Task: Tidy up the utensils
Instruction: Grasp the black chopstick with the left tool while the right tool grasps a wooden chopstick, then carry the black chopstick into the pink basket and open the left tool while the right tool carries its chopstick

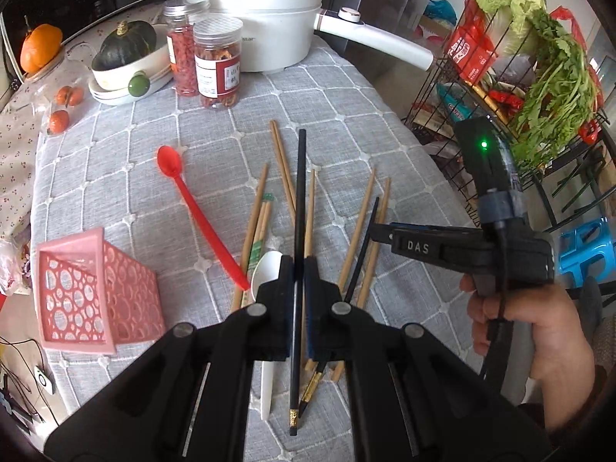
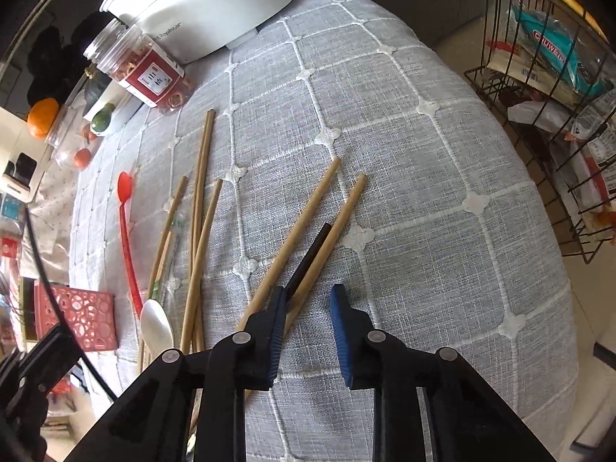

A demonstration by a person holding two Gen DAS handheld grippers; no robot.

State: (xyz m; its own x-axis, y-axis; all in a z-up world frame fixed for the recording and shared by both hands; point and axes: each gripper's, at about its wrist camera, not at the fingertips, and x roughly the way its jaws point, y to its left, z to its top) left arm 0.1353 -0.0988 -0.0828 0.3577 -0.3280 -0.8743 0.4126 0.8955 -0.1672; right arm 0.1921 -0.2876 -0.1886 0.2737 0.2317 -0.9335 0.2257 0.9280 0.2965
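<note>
Left tool (image 1: pixel 296 269) clamping a black chopstick (image 1: pixel 298 208); right tool (image 2: pixel 308 296) standing apart.

Right tool is hovering over wooden chopsticks (image 2: pixel 308 223) and a second black one (image 2: pixel 310 256), pads touching nothing. Beyond the left tool: white spoon (image 1: pixel 267 269), red spoon (image 1: pixel 200 215); pink basket (image 1: pixel 92 292) lying left on the bench (image 1: pixel 346 115).

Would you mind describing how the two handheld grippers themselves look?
Both are matte black plastic linkages with round grey pivot pins and ribbed blue pads on the fingers. The right gripper, seen from the left wrist, carries raised "DAS" lettering, a black cable, a green indicator light and grey tape. The left gripper looks the same.
</note>
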